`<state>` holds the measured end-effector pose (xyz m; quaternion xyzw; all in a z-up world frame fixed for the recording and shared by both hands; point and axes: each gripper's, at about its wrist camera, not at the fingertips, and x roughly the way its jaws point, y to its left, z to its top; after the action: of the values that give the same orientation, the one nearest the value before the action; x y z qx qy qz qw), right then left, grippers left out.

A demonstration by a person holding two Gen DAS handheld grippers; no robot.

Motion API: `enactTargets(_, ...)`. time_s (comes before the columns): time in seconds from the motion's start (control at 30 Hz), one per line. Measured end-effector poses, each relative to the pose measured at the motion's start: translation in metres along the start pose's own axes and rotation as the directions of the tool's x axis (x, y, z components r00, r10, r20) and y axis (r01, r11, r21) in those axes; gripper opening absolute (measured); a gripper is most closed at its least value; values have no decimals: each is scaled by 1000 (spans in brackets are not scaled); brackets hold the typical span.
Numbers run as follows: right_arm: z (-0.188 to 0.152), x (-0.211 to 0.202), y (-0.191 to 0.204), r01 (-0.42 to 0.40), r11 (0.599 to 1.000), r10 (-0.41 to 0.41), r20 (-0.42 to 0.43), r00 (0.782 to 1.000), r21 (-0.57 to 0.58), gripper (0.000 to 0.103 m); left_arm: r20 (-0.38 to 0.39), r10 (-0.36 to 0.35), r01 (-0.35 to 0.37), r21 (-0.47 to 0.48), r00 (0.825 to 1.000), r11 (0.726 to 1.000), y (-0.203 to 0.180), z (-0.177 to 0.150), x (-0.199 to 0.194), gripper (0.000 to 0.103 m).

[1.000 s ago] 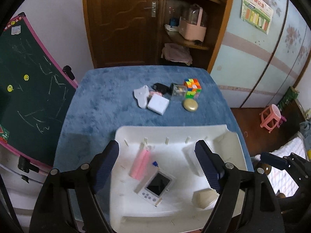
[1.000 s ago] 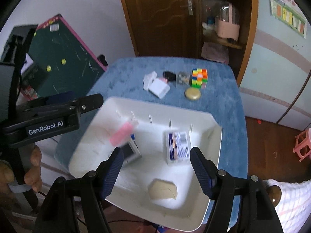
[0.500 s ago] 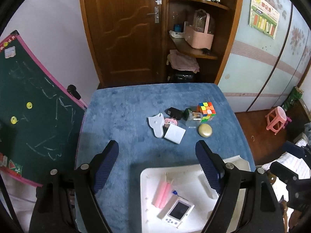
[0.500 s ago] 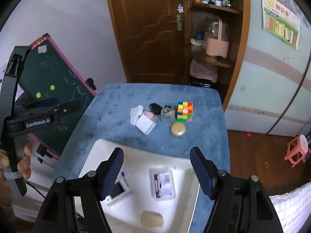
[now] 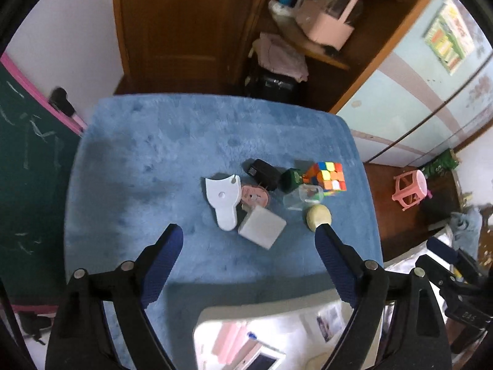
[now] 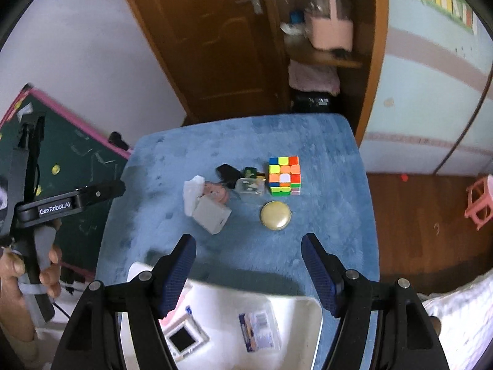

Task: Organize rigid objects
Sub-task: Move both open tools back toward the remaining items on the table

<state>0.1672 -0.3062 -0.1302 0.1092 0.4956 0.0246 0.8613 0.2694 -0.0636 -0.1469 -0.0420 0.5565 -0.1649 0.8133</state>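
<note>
Both claws have moved up past the tray [image 6: 311,317] toward the toys. The left claw [image 5: 248,240] and the right claw [image 6: 248,248] hang wide apart, holding nothing. On the blue table [image 6: 323,141], the cube [image 6: 283,175], gold disc [image 6: 275,215] and white box [image 6: 212,215] sit close together.
</note>
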Motion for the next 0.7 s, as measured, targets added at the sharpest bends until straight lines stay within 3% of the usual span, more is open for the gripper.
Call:
enactTargets(0.27, 31, 86, -21, 55, 992, -38, -138, 990, 117, 72, -115, 32, -38, -52, 993, 998, 17, 31, 79, 89)
enactTargets(0.5, 36, 153, -26, 84, 983, -39, -258, 965, 164, 72, -206, -18, -10, -130, 978, 991, 35, 35, 134, 89)
enactTargets(0.7, 33, 187, -35, 94, 972, -18, -330, 944, 217, 72, -228, -69, 24, -193, 971, 981, 44, 30, 151, 89)
